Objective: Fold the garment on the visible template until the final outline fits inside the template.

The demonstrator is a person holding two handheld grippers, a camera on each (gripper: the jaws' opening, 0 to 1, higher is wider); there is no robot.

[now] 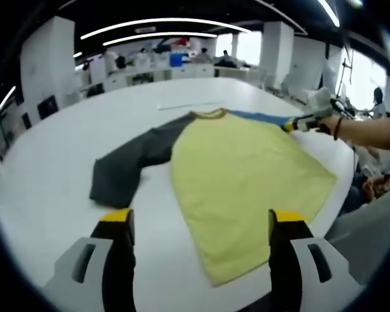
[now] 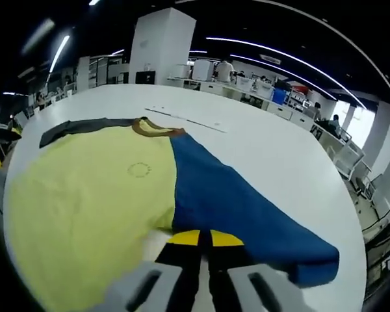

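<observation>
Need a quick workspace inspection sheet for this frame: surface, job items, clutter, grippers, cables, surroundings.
Surface: white table, marked lines beyond the collar.
Job's things: garment lies flat, unfolded; yellow body, dark grey sleeve spread to one side, blue sleeve to the other.
Clutter: nothing seen.
Grippers: left gripper open, above the table near the hem, holding nothing. Right gripper shut at the blue sleeve's edge; whether it pinches cloth, cannot tell.
Cables: nothing seen.
Surroundings: open office, desks, pillar, ceiling strip lights, people seated far off.
</observation>
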